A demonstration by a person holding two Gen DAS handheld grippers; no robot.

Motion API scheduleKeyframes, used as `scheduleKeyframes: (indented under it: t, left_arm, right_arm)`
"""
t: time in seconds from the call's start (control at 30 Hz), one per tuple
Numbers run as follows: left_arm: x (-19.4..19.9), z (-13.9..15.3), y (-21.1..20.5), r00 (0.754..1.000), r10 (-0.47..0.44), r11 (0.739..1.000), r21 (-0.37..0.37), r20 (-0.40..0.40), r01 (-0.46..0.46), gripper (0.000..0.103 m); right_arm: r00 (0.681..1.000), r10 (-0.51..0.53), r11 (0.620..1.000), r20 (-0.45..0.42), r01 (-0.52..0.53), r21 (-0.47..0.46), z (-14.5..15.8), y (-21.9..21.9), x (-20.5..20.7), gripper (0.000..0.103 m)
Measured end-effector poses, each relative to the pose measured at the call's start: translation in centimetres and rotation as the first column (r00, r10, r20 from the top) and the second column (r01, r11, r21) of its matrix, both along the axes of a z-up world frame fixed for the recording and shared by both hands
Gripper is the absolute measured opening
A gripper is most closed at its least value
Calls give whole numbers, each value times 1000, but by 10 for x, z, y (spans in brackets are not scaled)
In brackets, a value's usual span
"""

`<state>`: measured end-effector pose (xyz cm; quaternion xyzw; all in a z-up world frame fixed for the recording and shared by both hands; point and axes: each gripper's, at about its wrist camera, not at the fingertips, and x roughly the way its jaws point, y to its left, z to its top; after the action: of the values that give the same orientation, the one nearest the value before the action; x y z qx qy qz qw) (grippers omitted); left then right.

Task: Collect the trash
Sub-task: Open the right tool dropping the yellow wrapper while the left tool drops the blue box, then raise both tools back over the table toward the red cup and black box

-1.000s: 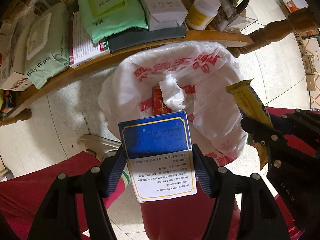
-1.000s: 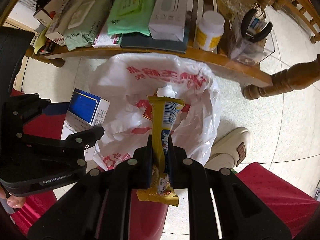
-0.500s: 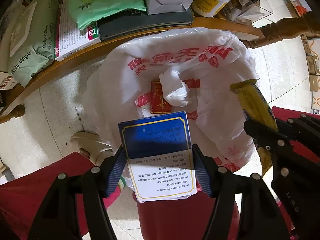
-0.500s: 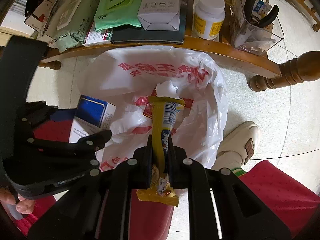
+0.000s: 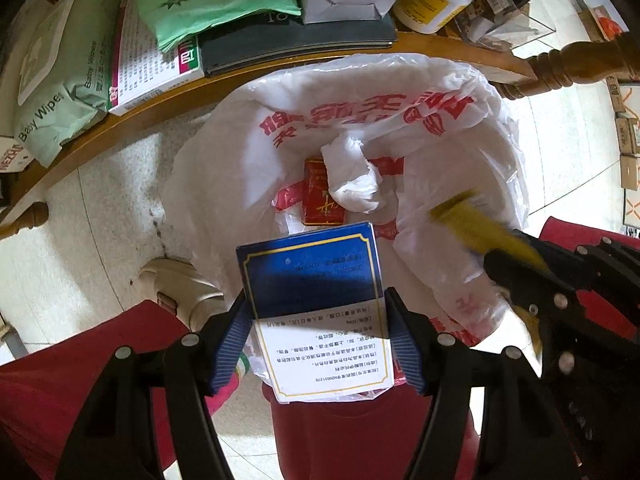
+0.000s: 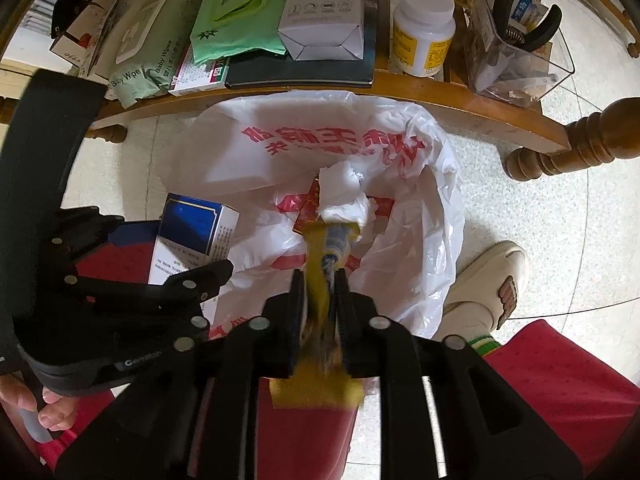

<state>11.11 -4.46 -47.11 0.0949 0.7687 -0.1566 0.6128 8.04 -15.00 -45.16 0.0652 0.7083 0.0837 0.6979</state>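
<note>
A white plastic bag point(image 5: 240, 168) with red print stands open on the floor, holding a crumpled tissue point(image 5: 352, 176) and a red pack point(image 5: 318, 200). Above its near edge, my left gripper point(image 5: 315, 300) is shut on a blue-and-white carton point(image 5: 312, 276) held upright, also seen as the carton point(image 6: 196, 232) at the left. Over the bag's mouth, my right gripper point(image 6: 319, 280) has its jaws opening. A yellow wrapper point(image 6: 320, 248) is blurred between them, slipping loose toward the bag point(image 6: 420, 240). The same wrapper point(image 5: 472, 220) shows at the right in the left wrist view.
Behind the bag runs a wooden table edge point(image 6: 460, 100) with baby wipes point(image 6: 140, 60), a green pack point(image 6: 236, 20), a white box point(image 6: 324, 8), a pill bottle point(image 6: 424, 32) and a clear container point(image 6: 520, 60) with pliers. A slippered foot point(image 6: 492, 280) and red trouser legs point(image 6: 560, 380) flank the bag.
The right jaws have parted and the yellow wrapper, sharp and gripped before, now blurs as it slides down between them. The left gripper with the carton has sunk slightly toward the bag.
</note>
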Motion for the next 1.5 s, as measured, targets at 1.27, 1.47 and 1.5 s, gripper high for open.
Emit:
scheduleKeyframes:
  t: [1.27,1.47,1.5]
  left_arm:
    - [-17,105,42,995,-15,1000,29,101,12,88]
    - [-12,199,63,976,-91,995,55,199,82,89]
    - [-6,221,65,969,-105,994,62,226,94,90]
  right_arm:
    - [979,65,998,192,-61,-25,104,-5,-26,76]
    - [926,188,982,328,-175,-69,186,-2,-35,84]
    - [915,205,979,347,-190,-78,199,-3,-35,87]
